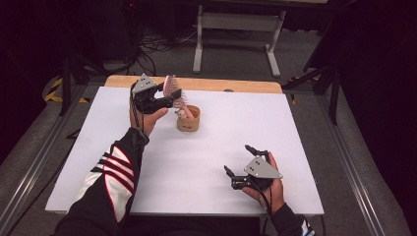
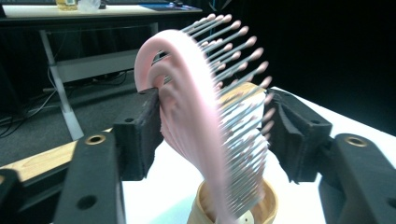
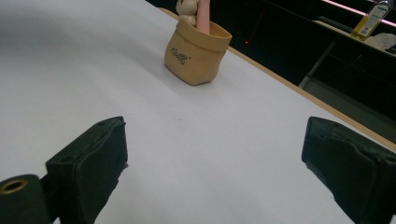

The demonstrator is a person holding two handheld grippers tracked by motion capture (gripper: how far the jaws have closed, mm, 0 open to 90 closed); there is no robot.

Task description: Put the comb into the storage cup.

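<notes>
Item: pink plastic hairbrush with grey pink-tipped bristles (image 2: 205,135), standing handle-down in a small tan round pot (image 1: 189,119) at the far left of the white surface (image 1: 206,162). Long axis running near upright, head sitting between the left gripper (image 1: 172,97) jaws, one pad touching, the other standing clear. Right gripper (image 1: 242,161) resting well apart, jaws gaping on nothing.

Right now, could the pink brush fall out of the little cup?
Maybe. The pink brush stands tall and tilted in the small tan cup, and the left gripper has its jaws apart around it, so it could tip. A bump from a jaw might also knock the light cup over.
</notes>
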